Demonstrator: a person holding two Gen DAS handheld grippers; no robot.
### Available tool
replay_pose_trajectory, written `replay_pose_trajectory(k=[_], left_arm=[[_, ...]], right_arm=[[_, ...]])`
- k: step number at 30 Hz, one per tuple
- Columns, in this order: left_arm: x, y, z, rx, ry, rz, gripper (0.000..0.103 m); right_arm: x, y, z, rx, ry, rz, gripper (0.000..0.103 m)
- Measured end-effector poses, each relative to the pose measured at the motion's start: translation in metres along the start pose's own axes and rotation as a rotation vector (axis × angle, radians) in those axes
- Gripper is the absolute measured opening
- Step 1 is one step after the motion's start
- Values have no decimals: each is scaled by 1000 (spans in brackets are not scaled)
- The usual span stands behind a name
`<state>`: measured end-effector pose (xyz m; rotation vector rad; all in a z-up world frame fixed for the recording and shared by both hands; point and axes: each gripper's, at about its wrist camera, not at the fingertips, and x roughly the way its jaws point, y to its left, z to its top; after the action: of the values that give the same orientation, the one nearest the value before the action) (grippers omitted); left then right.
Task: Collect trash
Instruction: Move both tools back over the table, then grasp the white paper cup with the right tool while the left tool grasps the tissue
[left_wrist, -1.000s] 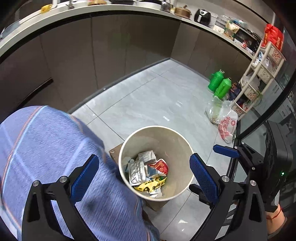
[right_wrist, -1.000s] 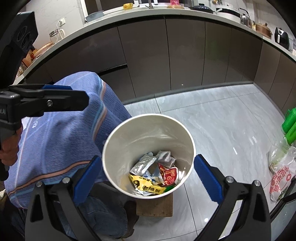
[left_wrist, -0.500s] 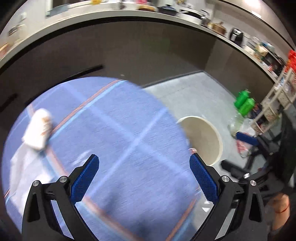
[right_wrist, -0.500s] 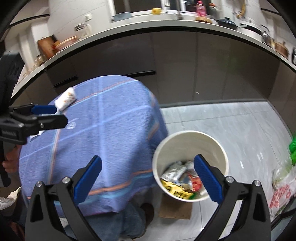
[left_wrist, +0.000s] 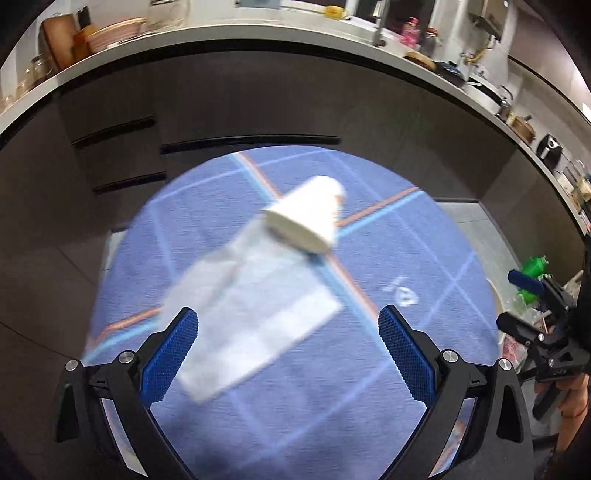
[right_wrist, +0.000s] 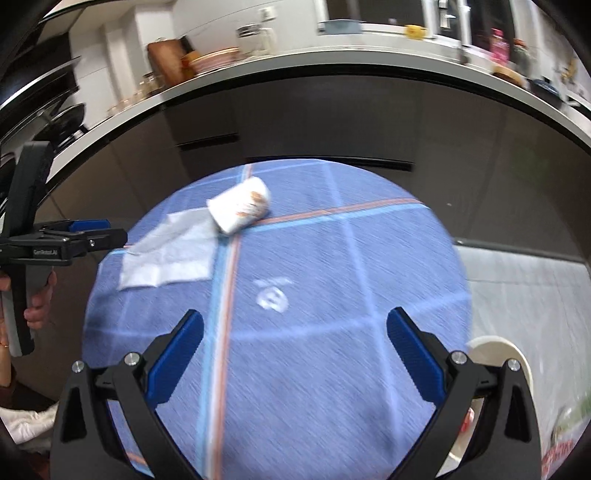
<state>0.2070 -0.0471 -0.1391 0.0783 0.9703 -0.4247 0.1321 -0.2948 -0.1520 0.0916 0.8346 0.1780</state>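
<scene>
Round tabletop (right_wrist: 332, 369) draped in woven blue cloth; tipped paper cup (right_wrist: 239, 207) touching crumpled tissue (right_wrist: 173, 254) toward far-left edge; left gripper (left_wrist: 288, 354), right gripper (right_wrist: 295, 354) both spread wide, empty

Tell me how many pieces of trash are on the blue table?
2. A paper cup lies tipped on its side at the far side of the table, and a white napkin lies flat against its open end. Nothing else shows.

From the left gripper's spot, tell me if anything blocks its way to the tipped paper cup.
Nothing visible does. The left gripper is open above the white tissue, and the paper cup lies on its side just beyond, at the tissue's far edge on the blue tablecloth.
</scene>
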Motion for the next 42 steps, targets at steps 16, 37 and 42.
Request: replay_pose_trajectory(k=[16, 37, 42], left_arm=[[70, 47, 34, 130, 75, 26, 86], [118, 43, 45, 118, 170, -34, 25], [112, 37, 44, 118, 168, -37, 2]], right_arm=[[152, 77, 90, -221, 148, 3, 100], [161, 80, 80, -248, 100, -174, 5], [139, 80, 80, -222, 70, -148, 5]])
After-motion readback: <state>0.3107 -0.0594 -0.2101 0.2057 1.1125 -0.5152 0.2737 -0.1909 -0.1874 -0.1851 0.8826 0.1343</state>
